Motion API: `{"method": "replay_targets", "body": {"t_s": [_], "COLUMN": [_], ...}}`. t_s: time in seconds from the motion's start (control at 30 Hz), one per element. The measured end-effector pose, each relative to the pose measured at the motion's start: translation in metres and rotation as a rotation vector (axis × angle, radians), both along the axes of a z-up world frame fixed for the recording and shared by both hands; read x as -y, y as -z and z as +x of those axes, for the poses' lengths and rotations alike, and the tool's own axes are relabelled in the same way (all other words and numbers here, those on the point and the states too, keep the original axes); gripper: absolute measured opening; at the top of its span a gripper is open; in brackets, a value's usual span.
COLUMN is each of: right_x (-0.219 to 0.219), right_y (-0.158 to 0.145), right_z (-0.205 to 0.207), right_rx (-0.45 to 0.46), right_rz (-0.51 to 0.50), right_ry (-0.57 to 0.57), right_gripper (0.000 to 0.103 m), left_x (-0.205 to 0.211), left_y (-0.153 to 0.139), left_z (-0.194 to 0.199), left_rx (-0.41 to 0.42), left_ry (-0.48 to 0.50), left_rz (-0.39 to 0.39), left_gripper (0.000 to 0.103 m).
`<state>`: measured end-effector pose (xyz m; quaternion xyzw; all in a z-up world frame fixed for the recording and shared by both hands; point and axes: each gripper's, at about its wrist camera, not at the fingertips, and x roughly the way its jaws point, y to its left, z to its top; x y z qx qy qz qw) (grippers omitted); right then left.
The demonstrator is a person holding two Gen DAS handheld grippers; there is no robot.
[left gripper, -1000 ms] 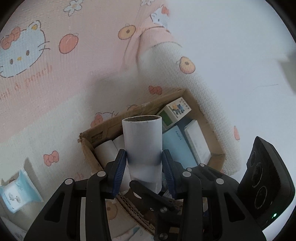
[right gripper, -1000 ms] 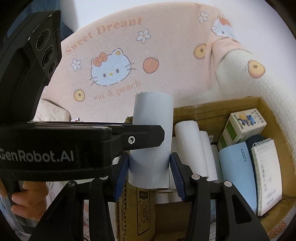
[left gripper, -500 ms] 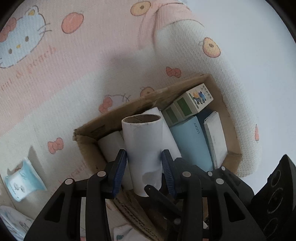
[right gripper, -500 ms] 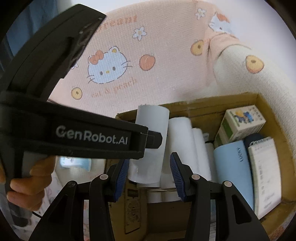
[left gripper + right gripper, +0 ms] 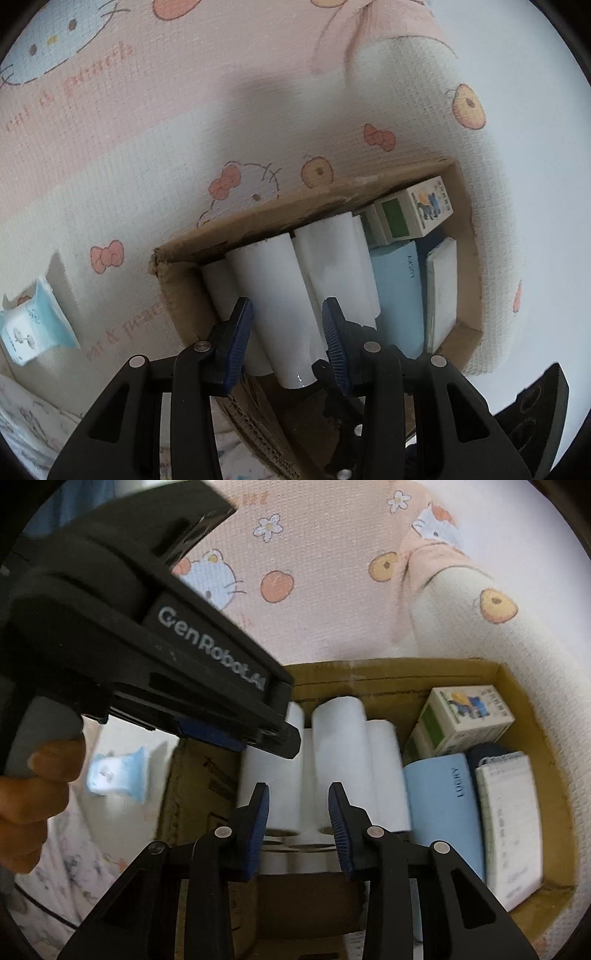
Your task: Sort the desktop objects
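Observation:
My left gripper (image 5: 287, 332) is shut on a white paper roll (image 5: 277, 295). The roll is tilted down into the left end of a cardboard box (image 5: 258, 218), alongside other white rolls (image 5: 332, 266). In the right wrist view my right gripper (image 5: 298, 823) hovers over the same box (image 5: 388, 672). Its jaws are closing with nothing between them, and the white rolls (image 5: 340, 760) lie beneath. The left gripper's black body (image 5: 147, 646) and the hand (image 5: 33, 782) holding it fill the upper left of that view.
The box also holds a small green-panelled carton (image 5: 465, 716), a light blue notebook (image 5: 443, 805) and a white notepad (image 5: 509, 819). A blue tissue pack (image 5: 29, 328) lies left of the box on the pink cartoon-print blanket (image 5: 147, 110).
The left gripper came down and tipped the roll from upright into the box beside the other rolls. The roll left the right gripper's jaws, which have narrowed.

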<state>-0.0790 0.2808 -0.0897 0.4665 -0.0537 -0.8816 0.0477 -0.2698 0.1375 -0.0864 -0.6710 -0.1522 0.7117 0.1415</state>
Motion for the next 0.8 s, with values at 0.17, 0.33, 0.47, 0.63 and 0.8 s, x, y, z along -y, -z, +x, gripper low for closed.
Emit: {"method": "replay_targets", "body": {"t_s": [0.17,0.33,0.47,0.63,0.8], "right_x": [-0.008,-0.009,-0.015,-0.024,-0.043], "right_y": [-0.004,-0.002,0.001,0.000,0.000], "right_z": [0.003,0.007,0.010,0.019,0.018], "right_rx": [-0.021,-0.004,0.011,-0.005,-0.016], "right_rz": [-0.027,0.008,-0.003,-0.024,-0.110], "right_ry": [0.003,0.003,0.027,0.055,0.110], "right_gripper": [0.031,0.031,0.031,0.031,0.031], "left_x": [0.001,-0.002,0.002,0.006,0.007], "left_y": [-0.006,0.000,0.003,0.005,-0.010], "left_z": [0.002,0.003,0.002,0.001,0.011], "left_rx": [-0.056,-0.052,-0.045,-0.033,-0.130], "left_ry": [0.030,0.060,0.037,0.028,0.032], "left_rz": [-0.026,-0.053,-0.034,-0.009,-0.030], "left_gripper": [0.025,0.021,0.021,0.021,0.021]}}
